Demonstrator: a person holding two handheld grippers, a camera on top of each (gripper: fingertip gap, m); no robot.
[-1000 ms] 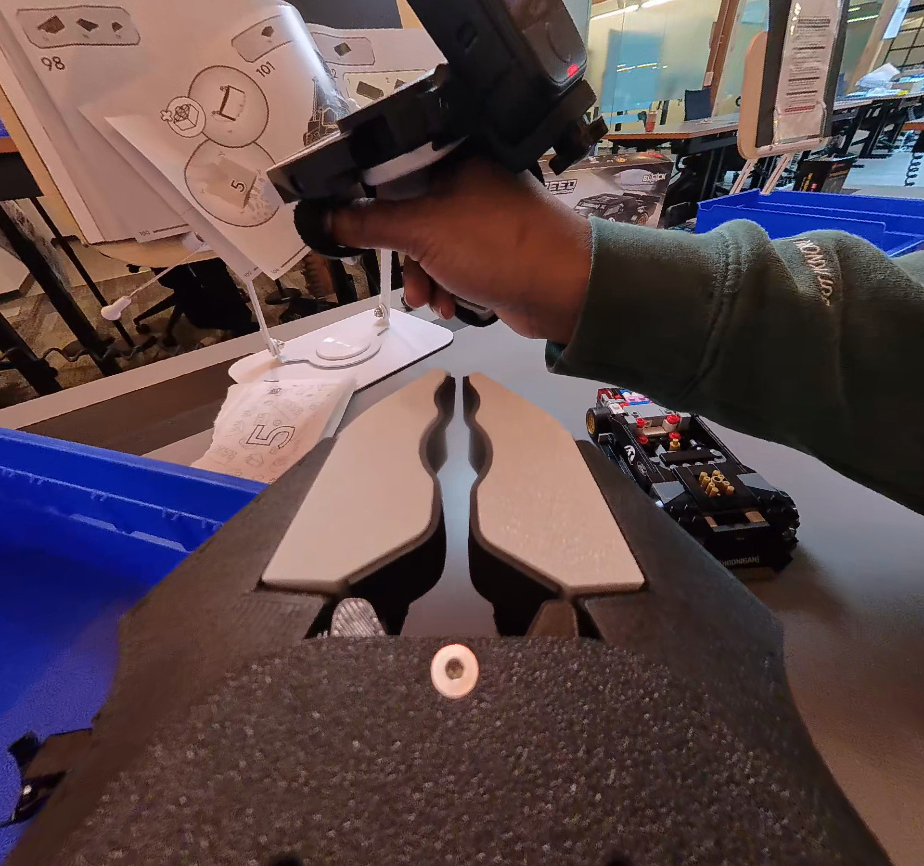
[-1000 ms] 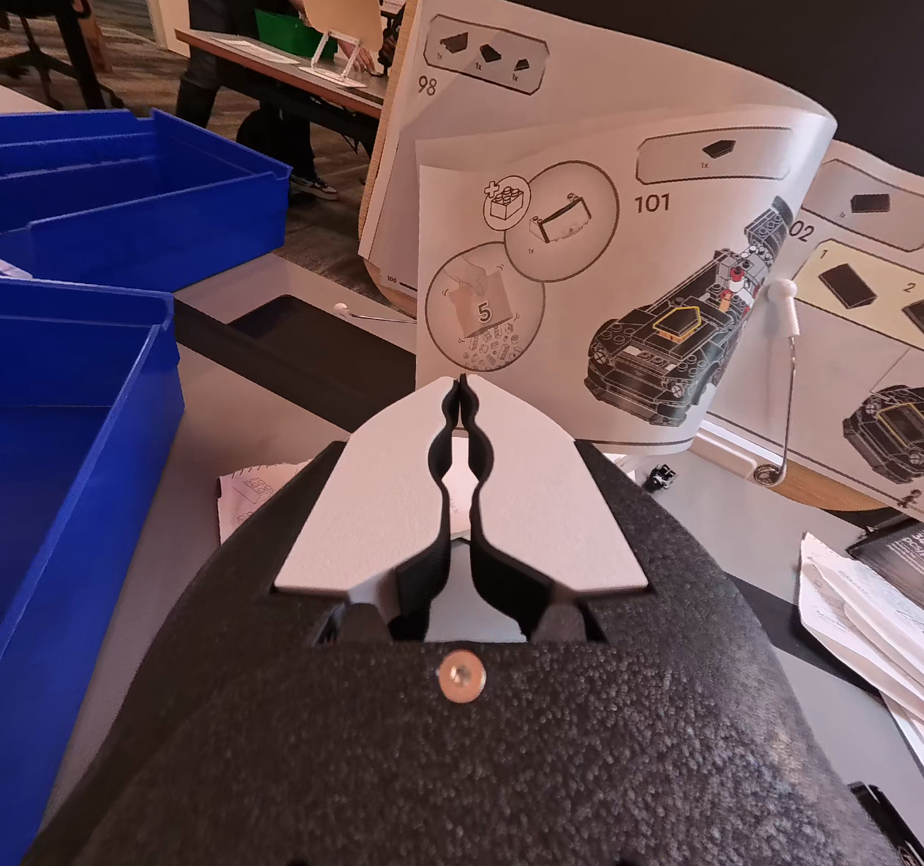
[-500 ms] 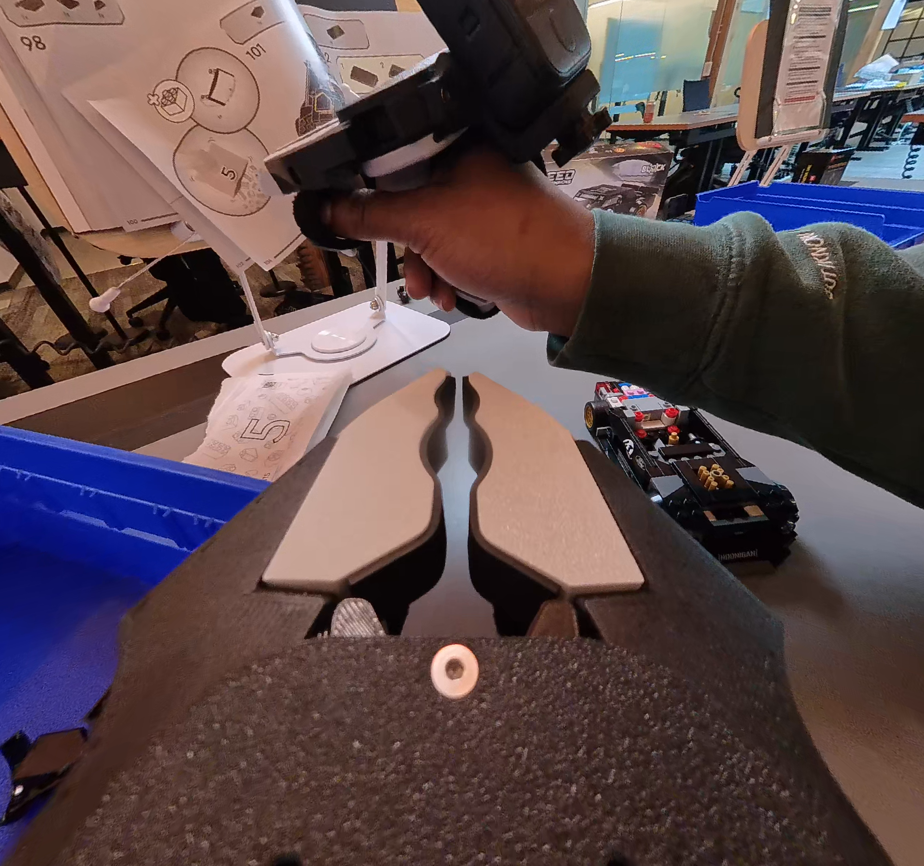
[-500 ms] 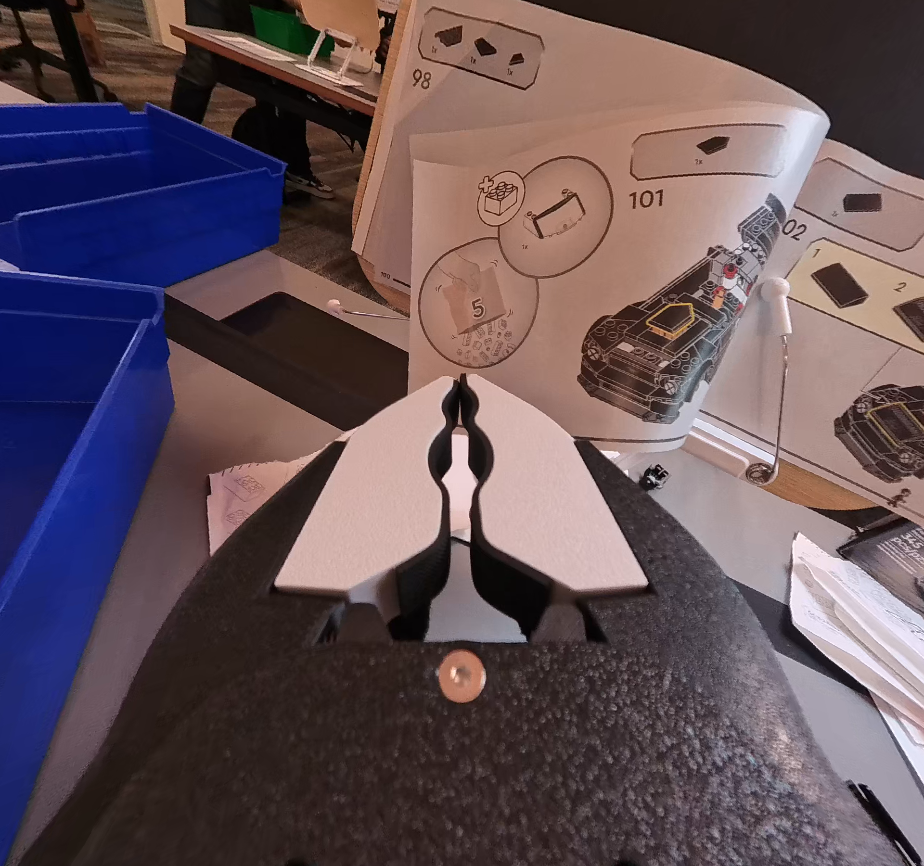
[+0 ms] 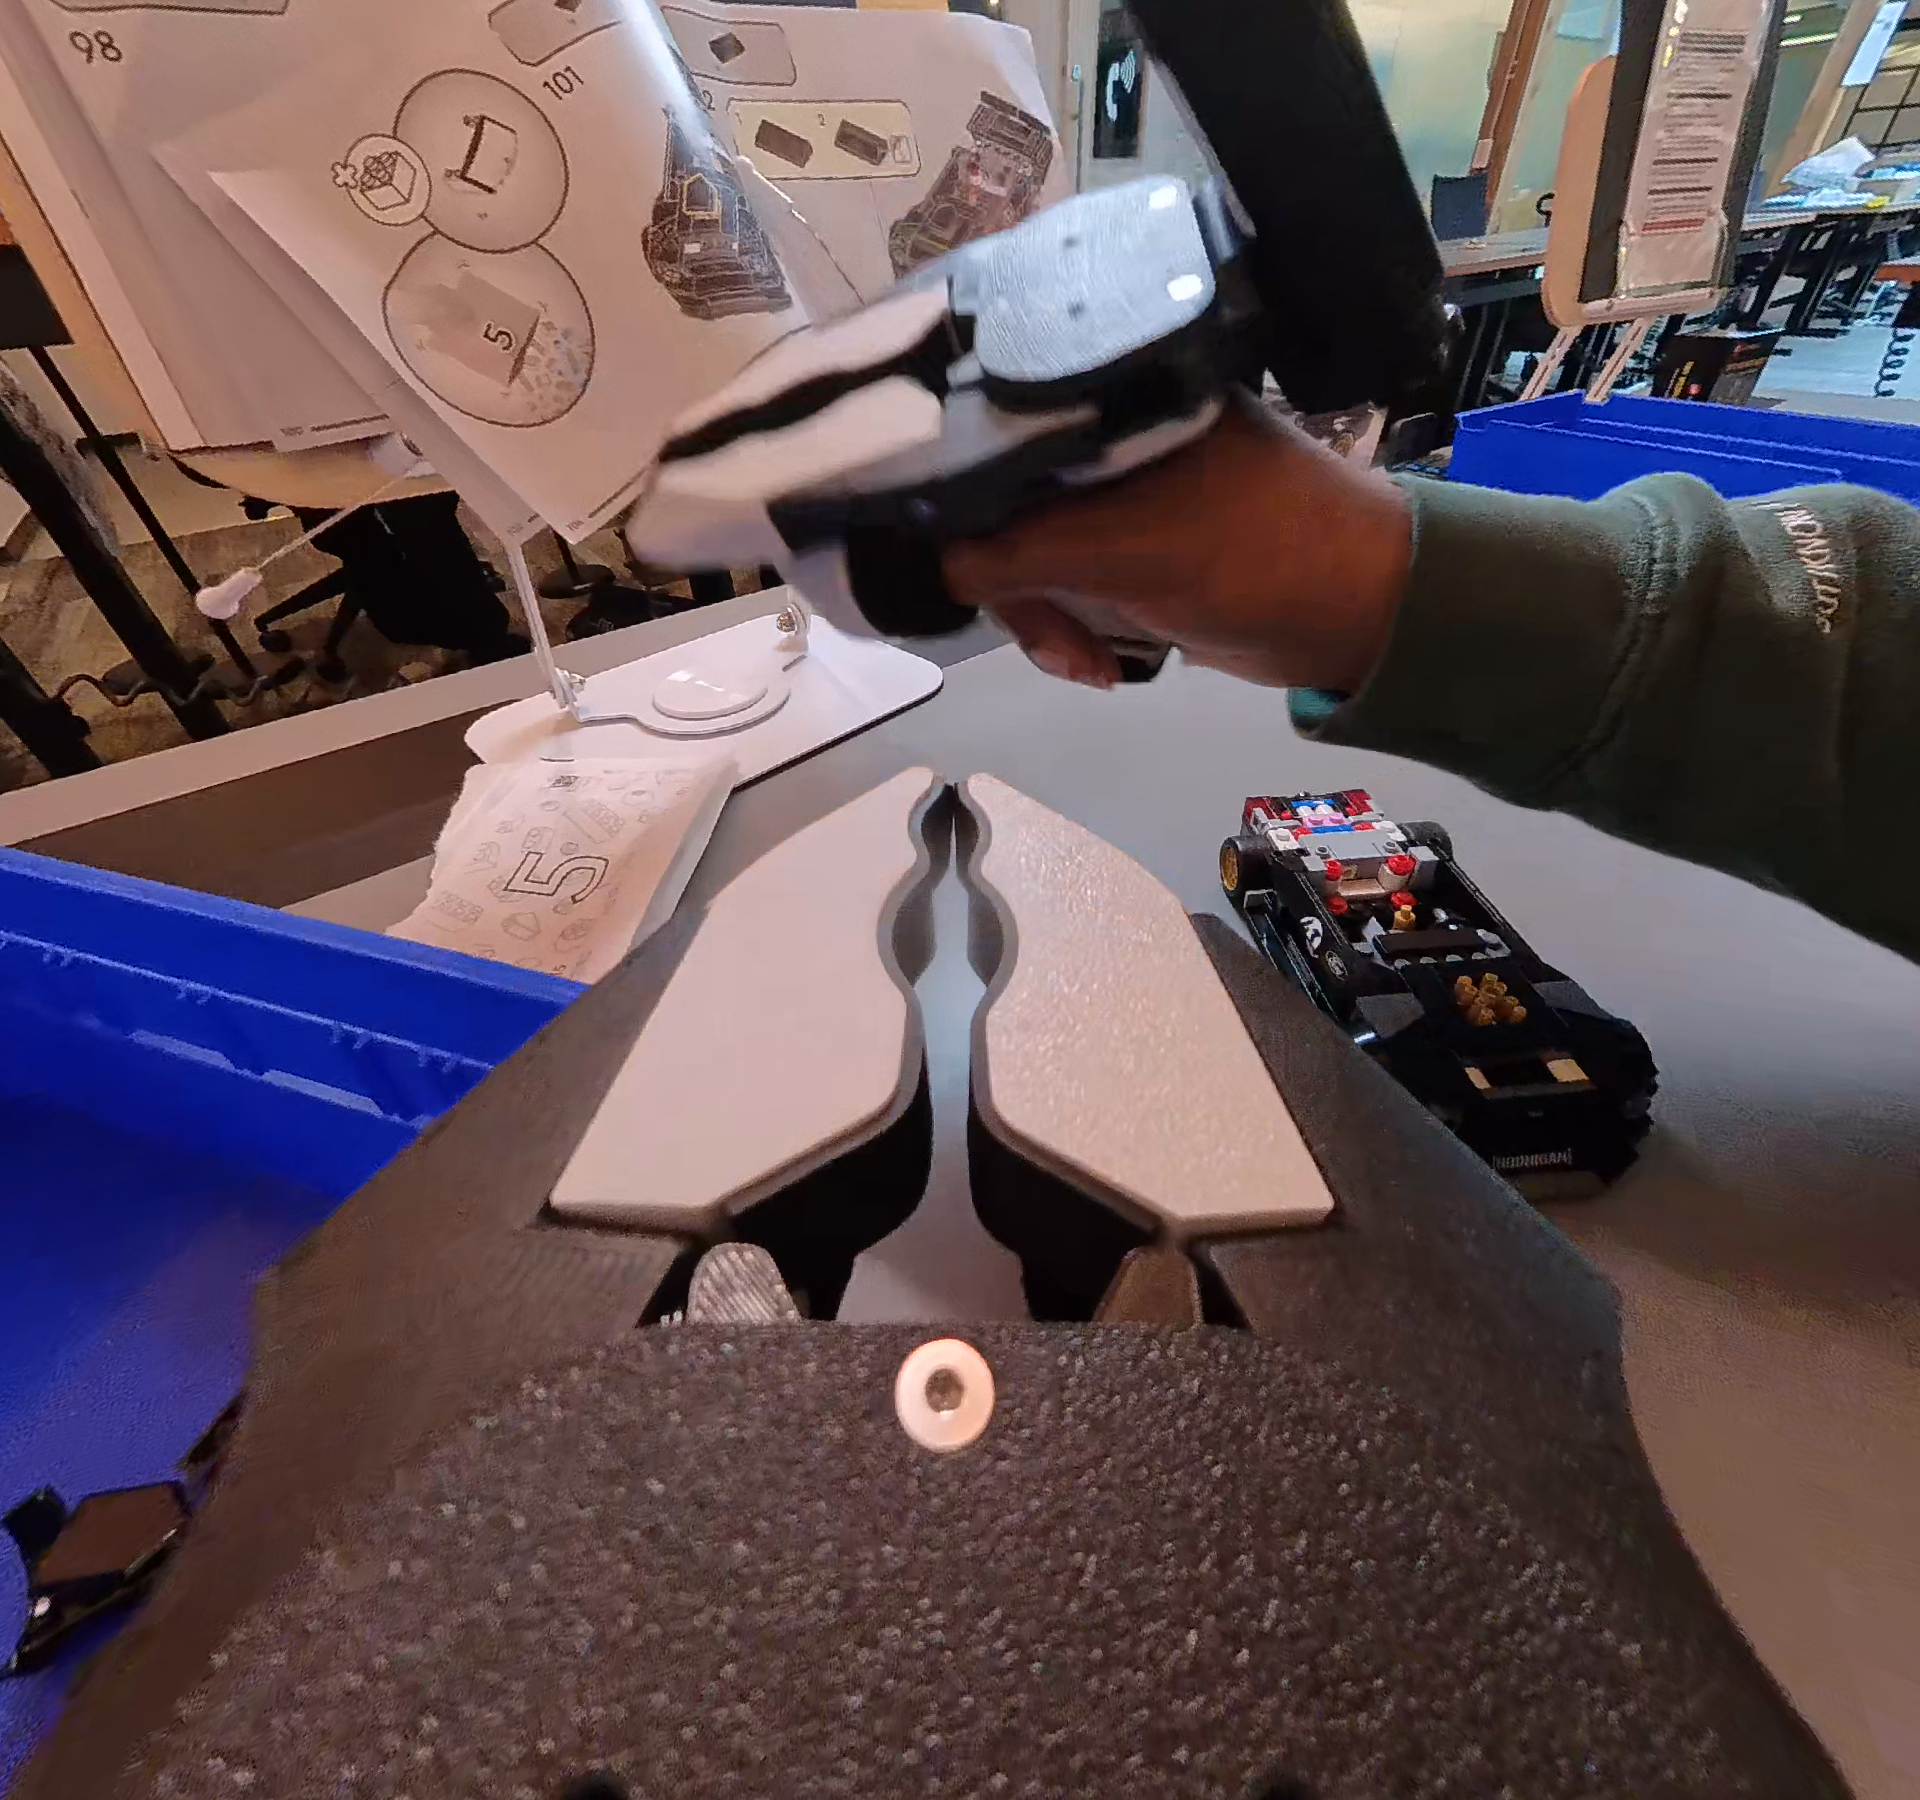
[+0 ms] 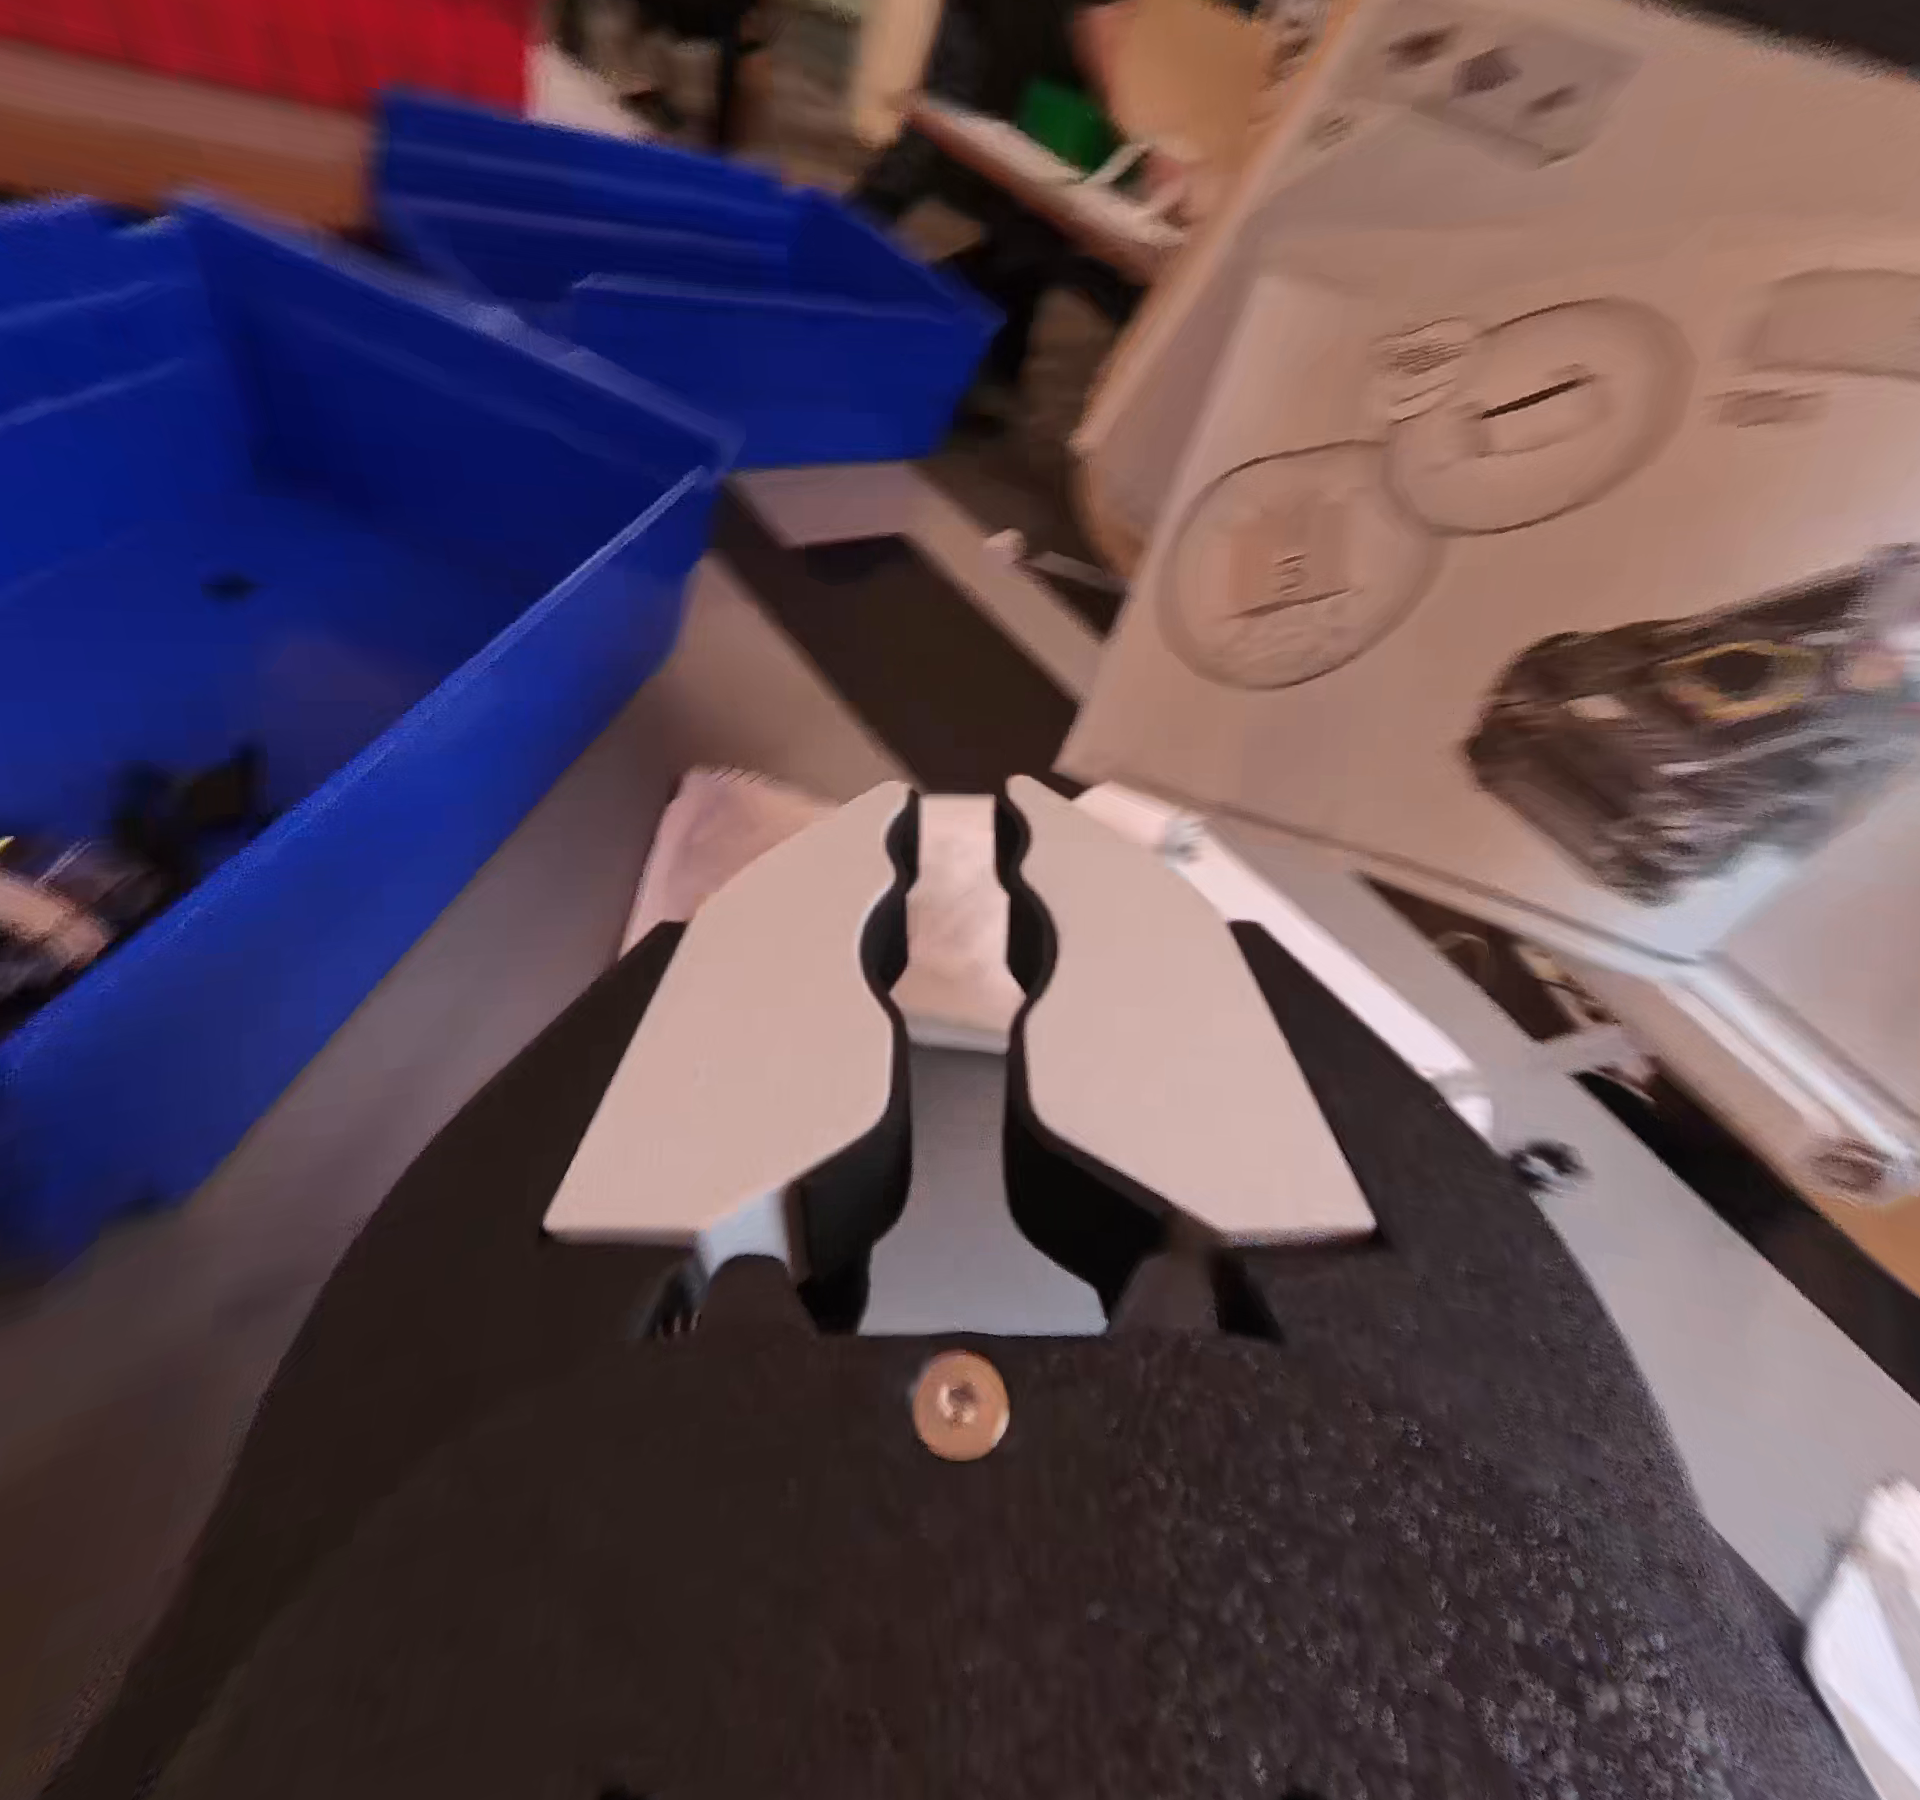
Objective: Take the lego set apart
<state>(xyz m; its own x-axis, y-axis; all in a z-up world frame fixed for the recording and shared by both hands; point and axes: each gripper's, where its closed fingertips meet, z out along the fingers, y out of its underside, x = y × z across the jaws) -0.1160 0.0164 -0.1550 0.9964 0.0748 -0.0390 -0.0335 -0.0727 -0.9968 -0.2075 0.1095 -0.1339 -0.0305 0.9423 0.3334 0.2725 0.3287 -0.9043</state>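
Note:
A black lego car (image 5: 1434, 981) with coloured bricks at its far end stands on the grey table (image 5: 1766, 1075), to the right of my left gripper (image 5: 951, 794). The left gripper's fingertips touch, and I see nothing between them. My right gripper (image 6: 958, 800) is open, with a plain gap between its fingers and nothing in it. Its view is blurred by motion. It also shows in the left wrist view (image 5: 727, 514), held by a hand above the table beyond the car. Through its gap I see a white paper bag (image 6: 956, 919) lying on the table below.
A blue bin (image 5: 208, 1002) at the left holds dark pieces (image 6: 156, 815). The white paper bag (image 5: 551, 867) lies by a white stand (image 5: 727, 701) carrying an open instruction booklet (image 5: 468, 192). More blue bins (image 6: 675, 296) stand farther back. A green sleeve (image 5: 1662, 670) crosses above the car. My right fingertips sit around 15 cm from my left ones.
My right gripper has opened from shut and swung fast to the left, tilting towards the blue bin. My left gripper's tips have closed their small gap and hardly moved.

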